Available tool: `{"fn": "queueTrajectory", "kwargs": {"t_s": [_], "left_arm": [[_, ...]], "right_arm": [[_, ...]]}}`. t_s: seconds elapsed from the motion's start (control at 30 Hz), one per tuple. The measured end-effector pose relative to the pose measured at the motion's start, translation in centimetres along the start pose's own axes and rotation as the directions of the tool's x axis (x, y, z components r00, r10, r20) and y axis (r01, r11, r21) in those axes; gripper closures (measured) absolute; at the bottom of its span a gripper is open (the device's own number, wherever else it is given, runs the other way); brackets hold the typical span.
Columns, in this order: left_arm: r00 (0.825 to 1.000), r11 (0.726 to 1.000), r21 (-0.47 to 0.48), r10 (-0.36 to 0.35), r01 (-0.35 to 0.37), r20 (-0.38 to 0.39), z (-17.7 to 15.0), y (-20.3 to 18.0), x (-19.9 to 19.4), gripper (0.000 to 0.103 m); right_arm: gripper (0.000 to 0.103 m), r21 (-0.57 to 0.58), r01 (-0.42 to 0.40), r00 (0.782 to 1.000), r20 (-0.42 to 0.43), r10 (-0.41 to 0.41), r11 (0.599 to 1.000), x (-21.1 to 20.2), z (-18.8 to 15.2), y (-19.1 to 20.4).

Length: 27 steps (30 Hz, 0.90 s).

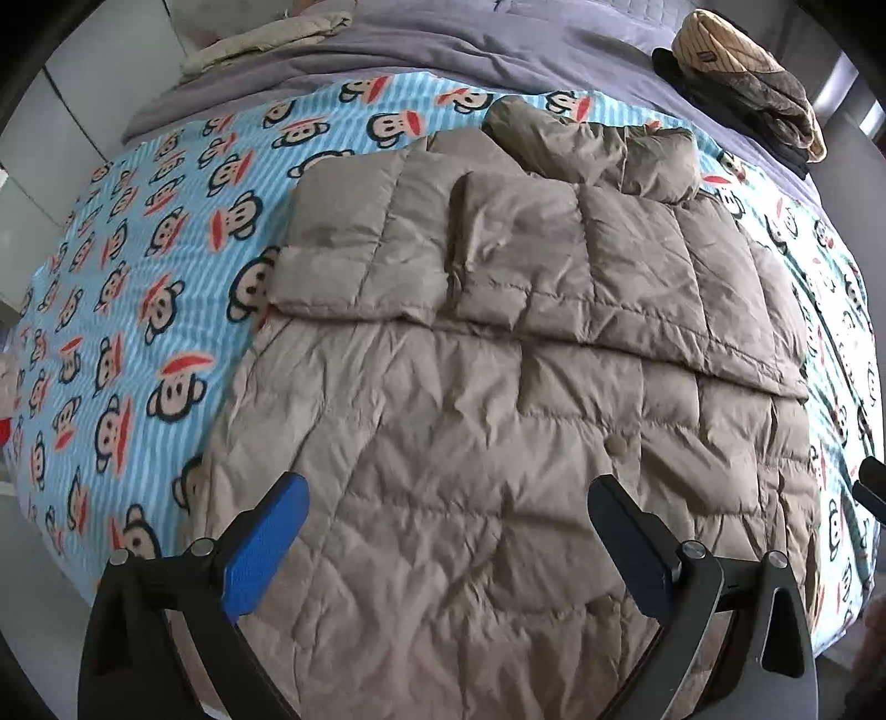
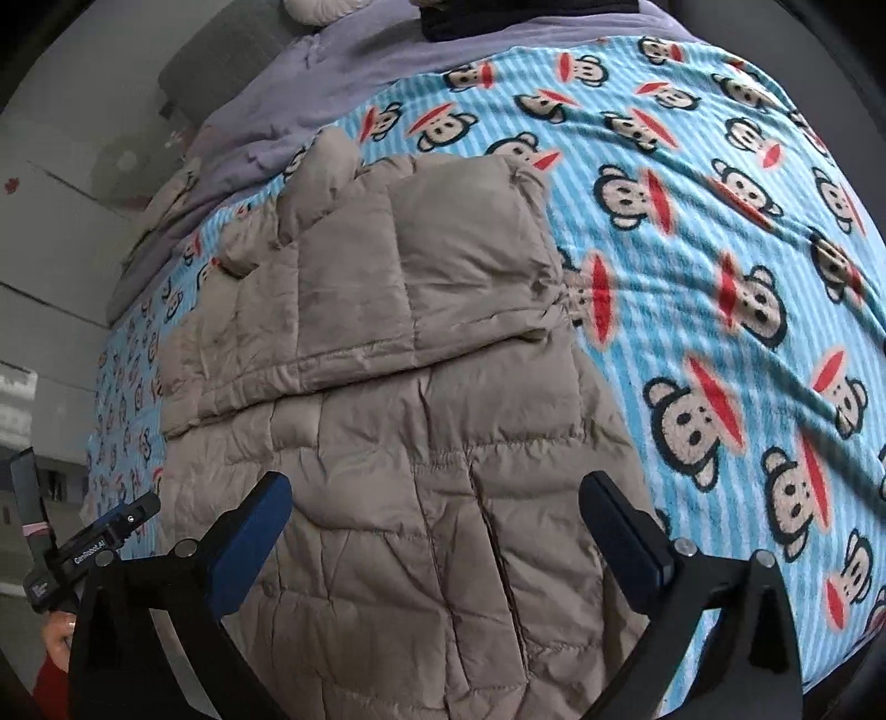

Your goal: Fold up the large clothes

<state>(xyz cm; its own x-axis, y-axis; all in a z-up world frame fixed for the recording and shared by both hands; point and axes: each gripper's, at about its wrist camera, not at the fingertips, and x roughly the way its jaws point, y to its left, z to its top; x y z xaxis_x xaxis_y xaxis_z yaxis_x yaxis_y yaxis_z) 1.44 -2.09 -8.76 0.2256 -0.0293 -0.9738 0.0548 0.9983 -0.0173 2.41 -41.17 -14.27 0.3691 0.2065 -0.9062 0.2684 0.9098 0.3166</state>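
Bed [image 1: 83, 609] fills both views, covered by a blue striped blanket [image 1: 138, 288] with a monkey-face print; a grey sheet [image 1: 443, 50] takes over toward 12 o'clock.

Tan quilted down jacket [image 1: 470, 443] lies flat on the blanket, centre of the left wrist view, running from 6 o'clock up past centre. Its far part is folded back over itself: a folded edge crosses the jacket from 9 to 3 o'clock just above centre. A puffy sleeve [image 1: 598, 149] lies bunched at the far end, about 1 o'clock. In the right wrist view the same jacket [image 2: 398, 498] sits centre to 6 o'clock, fold edge running from 8 o'clock up toward centre, blanket [image 2: 720, 277] open at 3 o'clock.

Stack of folded clothes [image 1: 747, 83] at 1–2 o'clock in the left view, on the grey sheet, well apart from the jacket. Beige folded cloth [image 1: 266, 39] at 11 o'clock.

Left gripper [image 1: 448, 531]: fingers wide apart, nothing between the pads, hovering above the near part of the jacket, not touching. It also shows in the right view at 8 o'clock [image 2: 111, 526].

Right gripper [image 2: 437, 526]: fingers wide apart, nothing clamped, above the jacket's near part, pointing steeply down.
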Motion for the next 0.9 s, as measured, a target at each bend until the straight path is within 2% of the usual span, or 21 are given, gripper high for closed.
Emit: {"fn": "queueTrajectory", "kwargs": {"t_s": [0.23,0.4,0.7,0.9], "left_arm": [[0.999,0.999,-0.011,0.036,-0.036,-0.003,-2.3,-0.7,-1.6,0.001],[0.999,0.999,0.006,0.053,-0.053,0.002,-4.4,-0.4,-2.9,0.001],[1.0,0.999,0.03,0.02,-0.019,-0.018,-7.3,1.5,-2.9,0.001],[0.999,0.997,0.073,-0.011,0.015,-0.047,-10.1,4.0,-1.9,0.001]], "right_arm": [[0.0,0.025,-0.071,0.99,-0.124,0.074,0.997,1.4,-1.7,-0.7],[0.0,0.059,-0.108,0.978,-0.172,0.117,0.992,1.8,-3.1,-0.9],[0.0,0.099,-0.113,0.98,-0.154,0.127,0.989,1.1,-6.1,0.8],[0.0,0.14,-0.08,0.986,-0.136,0.099,0.987,1.2,-9.8,2.3]]}}
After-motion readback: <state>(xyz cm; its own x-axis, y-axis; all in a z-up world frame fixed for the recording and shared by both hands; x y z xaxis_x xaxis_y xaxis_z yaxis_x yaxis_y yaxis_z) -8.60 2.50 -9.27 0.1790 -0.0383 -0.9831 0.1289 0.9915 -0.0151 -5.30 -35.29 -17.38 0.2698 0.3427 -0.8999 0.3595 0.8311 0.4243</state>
